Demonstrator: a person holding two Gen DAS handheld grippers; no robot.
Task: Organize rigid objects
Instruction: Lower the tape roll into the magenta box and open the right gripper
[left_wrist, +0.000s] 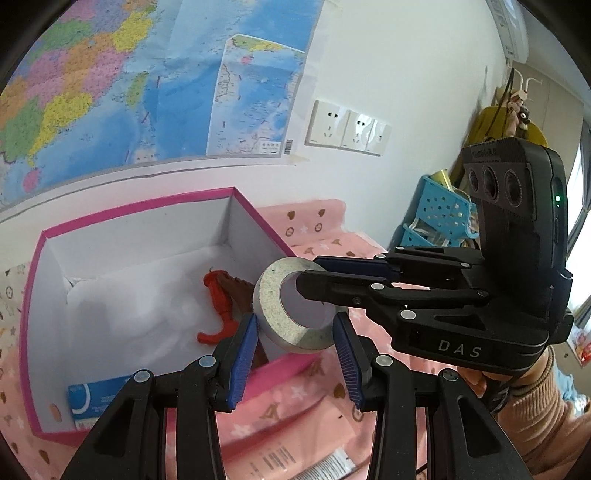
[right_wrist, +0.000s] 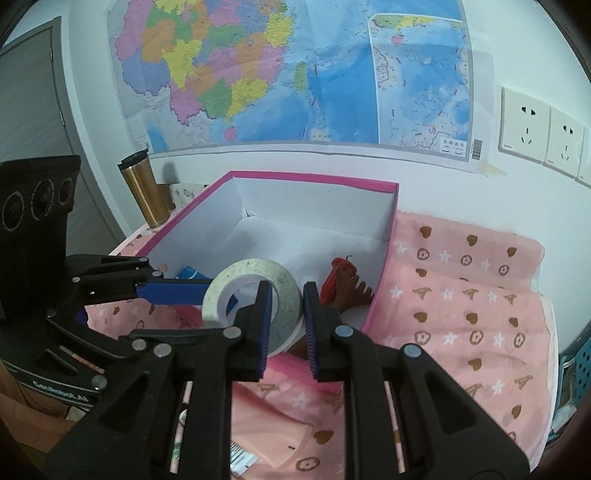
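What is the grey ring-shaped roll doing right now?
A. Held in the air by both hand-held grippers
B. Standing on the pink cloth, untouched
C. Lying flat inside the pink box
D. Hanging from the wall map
A: the grey roll is off the cloth near the pink box, with the right hand-held gripper clamping its wall and the left hand-held gripper gripping its sides.
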